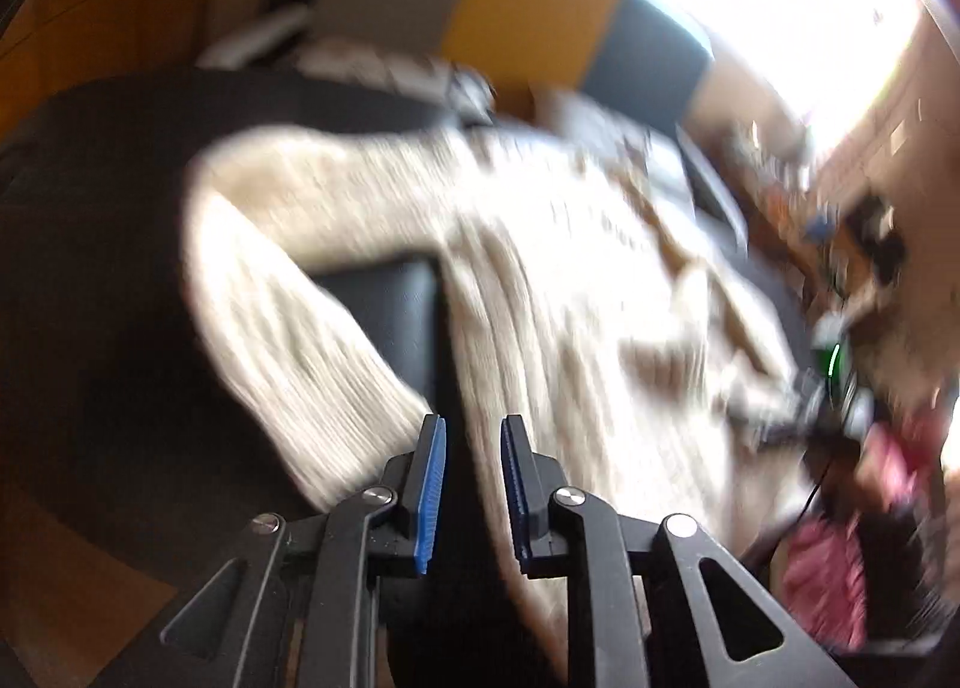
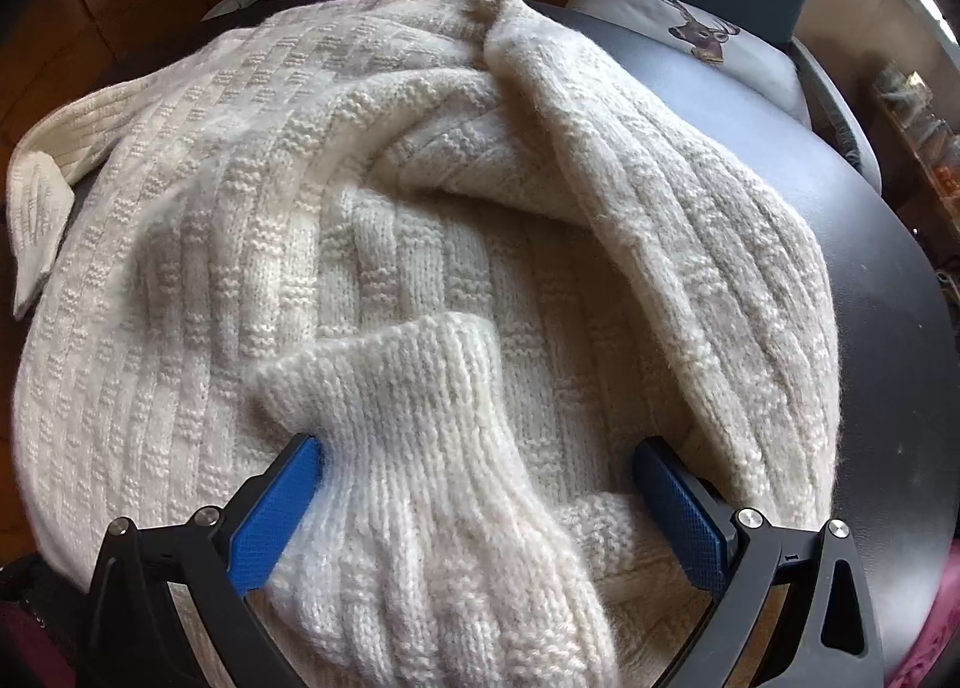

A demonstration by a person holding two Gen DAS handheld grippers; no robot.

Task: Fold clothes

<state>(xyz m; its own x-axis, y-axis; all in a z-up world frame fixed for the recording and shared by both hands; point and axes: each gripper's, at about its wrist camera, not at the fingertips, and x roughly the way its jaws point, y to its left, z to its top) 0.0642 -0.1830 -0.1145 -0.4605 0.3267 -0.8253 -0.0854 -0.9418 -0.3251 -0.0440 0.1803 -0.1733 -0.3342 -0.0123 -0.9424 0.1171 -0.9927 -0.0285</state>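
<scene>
Right tongs point(image 2: 474, 502) gape around the sweater point(image 2: 252, 220) cuff; left tongs point(image 1: 473, 478), slightly parted, hold nothing. The folded sleeve could slump open.

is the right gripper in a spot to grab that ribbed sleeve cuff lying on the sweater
Probably yes. The right gripper is open wide, and the ribbed cuff of the cream sweater already lies between its blue pads. Nothing sits over the cuff; the body knit underneath might get pinched along with it.

The cream chunky-knit wool sweater point(image 2: 252, 244) looks fuzzy and ribbed; the dark round table point(image 2: 888, 328) beneath shows a smooth, faintly glossy top.
</scene>
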